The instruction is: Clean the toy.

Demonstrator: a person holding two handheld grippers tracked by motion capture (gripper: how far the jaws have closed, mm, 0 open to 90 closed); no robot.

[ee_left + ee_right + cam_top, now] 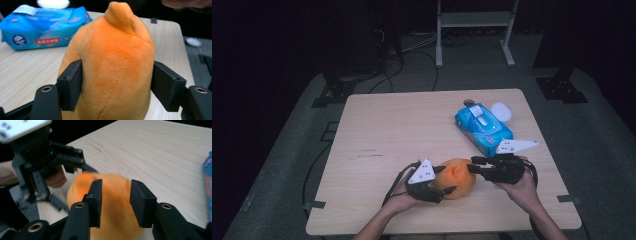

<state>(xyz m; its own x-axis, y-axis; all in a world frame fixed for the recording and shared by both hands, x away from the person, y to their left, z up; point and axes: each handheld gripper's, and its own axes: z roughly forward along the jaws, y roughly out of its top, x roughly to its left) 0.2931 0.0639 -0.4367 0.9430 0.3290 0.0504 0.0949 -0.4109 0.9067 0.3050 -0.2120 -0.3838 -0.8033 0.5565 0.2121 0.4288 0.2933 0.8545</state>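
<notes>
Now | left gripper (117, 85) clamps orange plush (112, 65) | wipes pack (483, 128) closed

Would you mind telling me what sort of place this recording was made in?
Probably a lab or studio set up for recording: a lone wooden table under bright light amid darkness, cables trailing over grey floor, and a metal stand behind.

In the right gripper view the orange plush toy (112, 202) is smeared by blur, so its surface cannot be made out, and its lower part runs off the bottom edge behind the right tongs (113, 202). The blue wipes pack (208, 187) is cut by the right edge (a mere sliver). In the left gripper view the toy's base is cut off below, and the pack's label (46, 41) is too small to read.
</notes>
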